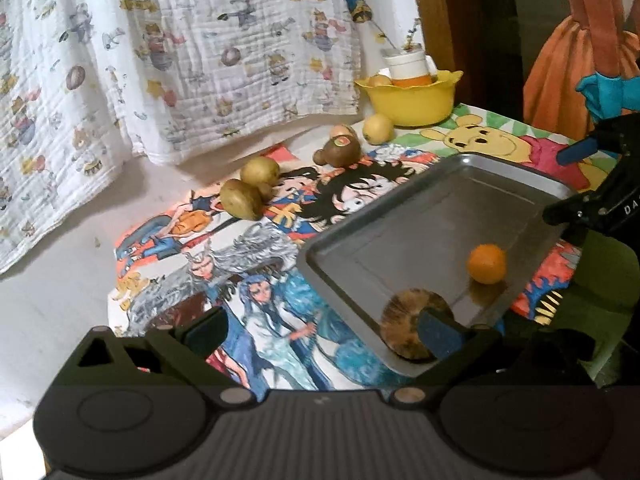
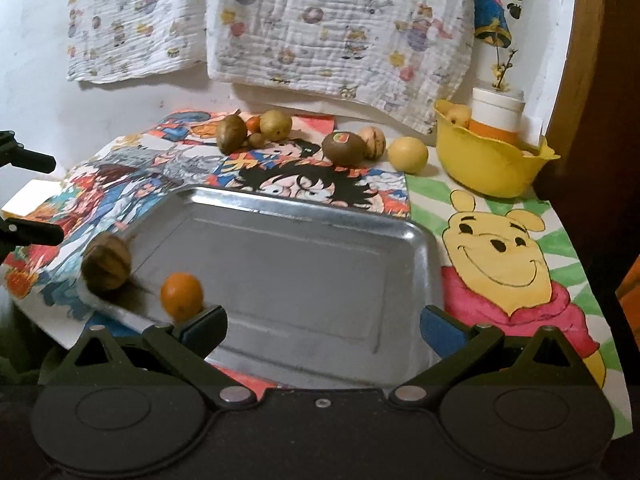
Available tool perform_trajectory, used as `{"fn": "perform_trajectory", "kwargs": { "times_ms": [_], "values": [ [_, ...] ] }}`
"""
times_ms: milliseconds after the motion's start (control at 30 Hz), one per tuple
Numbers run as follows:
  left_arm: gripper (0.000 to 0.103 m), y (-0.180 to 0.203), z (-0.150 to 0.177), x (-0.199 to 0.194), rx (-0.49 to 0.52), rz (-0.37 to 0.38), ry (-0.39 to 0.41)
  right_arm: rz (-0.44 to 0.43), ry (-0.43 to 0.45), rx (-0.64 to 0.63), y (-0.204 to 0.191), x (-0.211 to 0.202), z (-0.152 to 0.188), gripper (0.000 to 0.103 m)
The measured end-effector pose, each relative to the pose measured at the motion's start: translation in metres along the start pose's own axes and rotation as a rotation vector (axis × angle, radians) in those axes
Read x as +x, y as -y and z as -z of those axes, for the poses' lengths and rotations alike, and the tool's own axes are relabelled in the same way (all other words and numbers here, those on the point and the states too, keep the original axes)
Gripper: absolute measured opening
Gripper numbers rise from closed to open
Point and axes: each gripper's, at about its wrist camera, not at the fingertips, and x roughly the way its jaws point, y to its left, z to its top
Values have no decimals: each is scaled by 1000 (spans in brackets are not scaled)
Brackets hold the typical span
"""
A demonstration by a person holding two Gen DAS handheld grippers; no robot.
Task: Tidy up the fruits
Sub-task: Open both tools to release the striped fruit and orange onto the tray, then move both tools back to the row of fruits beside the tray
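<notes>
A metal tray (image 2: 404,240) (image 1: 516,184) lies on the cartoon cloth. In it sit a small orange fruit (image 2: 182,295) (image 1: 486,263) and a brown walnut-like fruit (image 2: 106,266) (image 1: 408,328) at its corner. My left gripper (image 1: 320,330) is open, its right finger beside the brown fruit. My right gripper (image 2: 322,326) is open over the tray's near edge, its left finger just by the orange fruit. Beyond the tray lie two yellow-green fruits (image 1: 248,192), a kiwi with a sticker (image 2: 343,146) (image 1: 340,148), a walnut (image 2: 372,142) and a yellow lemon-like fruit (image 2: 408,155) (image 1: 378,128).
A yellow bowl (image 2: 488,168) (image 1: 412,104) with a white-and-orange jar and fruit stands at the back right. A patterned white cloth (image 2: 320,20) hangs behind. The table edge runs close on the right and front left.
</notes>
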Motion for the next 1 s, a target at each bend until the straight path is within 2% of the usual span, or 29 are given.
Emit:
{"fn": "perform_trajectory", "kwargs": {
  "times_ms": [367,733,867,1000],
  "values": [
    [103,-29,-24,32,-58,-39,-26,-15,9,-40,1,28,-37,102],
    [103,-78,-57,71,-187,-51,1,13,-25,-119,2,70,-89,102],
    [103,-99,-65,96,-282,5,20,1,-1,-167,-3,83,-113,102],
    [103,-121,-65,133,-438,85,-17,34,32,-206,-17,103,-132,102]
  ]
}}
